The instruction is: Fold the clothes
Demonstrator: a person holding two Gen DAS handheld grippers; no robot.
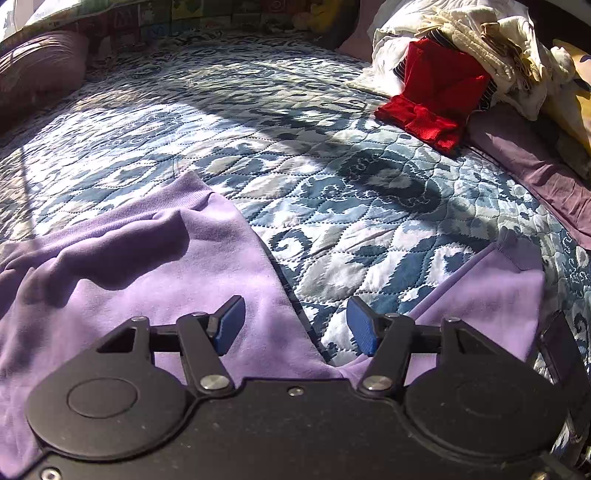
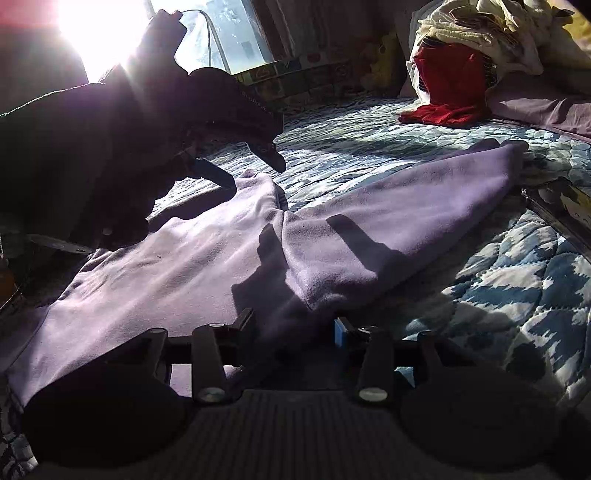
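A lavender garment (image 1: 155,280) with ribbed cuffs lies spread on the blue patterned quilt (image 1: 332,192). Its two long parts fork away from me, one to the left (image 2: 207,251) and one to the right (image 2: 417,206). My left gripper (image 1: 295,325) hovers open just above the fork, blue pads apart, holding nothing. In the right wrist view the left gripper (image 2: 255,171) is a dark silhouette over the left part's cuff. My right gripper (image 2: 293,328) stands open low over the garment's near edge, in shadow, with nothing between its fingers.
A red garment (image 1: 436,96) leans against a heap of pale clothes (image 1: 480,33) at the back right, beside a mauve sheet (image 1: 535,166). A mauve pillow (image 1: 40,62) lies at the back left. Window glare (image 2: 99,29) washes out the upper left. A dark frame edge (image 2: 557,210) sits at right.
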